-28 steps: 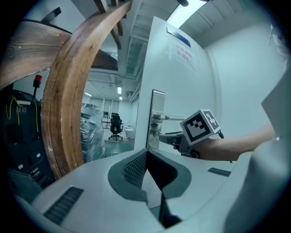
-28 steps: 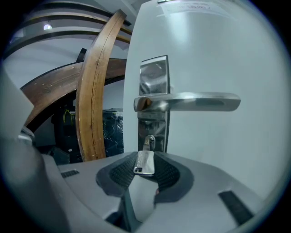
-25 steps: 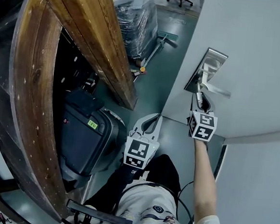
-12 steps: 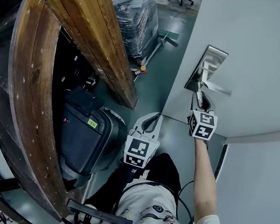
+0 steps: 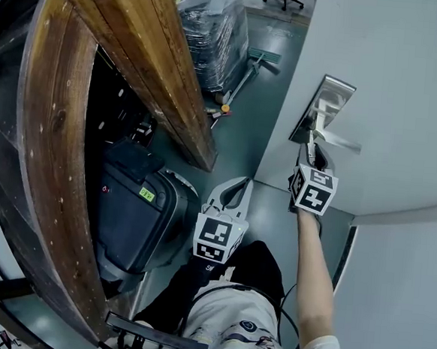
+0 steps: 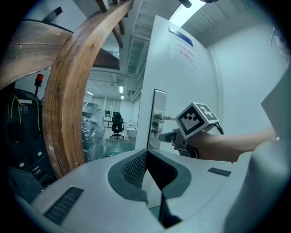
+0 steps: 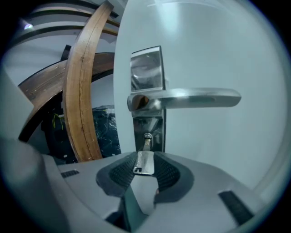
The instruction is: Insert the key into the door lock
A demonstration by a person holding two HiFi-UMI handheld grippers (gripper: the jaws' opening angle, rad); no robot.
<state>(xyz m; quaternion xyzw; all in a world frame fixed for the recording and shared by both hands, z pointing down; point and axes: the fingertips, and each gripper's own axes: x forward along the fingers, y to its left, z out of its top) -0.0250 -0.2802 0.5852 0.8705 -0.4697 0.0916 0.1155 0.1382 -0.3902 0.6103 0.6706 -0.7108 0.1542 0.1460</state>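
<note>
Pinching the key (image 7: 144,162) by its flat head, the right gripper (image 7: 145,172) has its ribbed pads closed on either side of the metal, jaws drawn in just to the key's width. The blade points up and away from the jaws, and its tip sits right at the keyhole (image 7: 148,136), low on the steel lock plate (image 7: 147,68) and just under the lever handle (image 7: 195,98) on the white door (image 7: 223,154). How deep the blade has gone I can't tell from here. This looks like the insertion step itself: lined up, not yet seated. The next move calls for a straight push along the blade's own line, with no twisting until it is fully home. Down by the person's lap, the left gripper (image 5: 236,190) hangs idle, jaw tips together on nothing, well apart from the door. A curved wooden frame (image 5: 47,156) stands off to the side.
</note>
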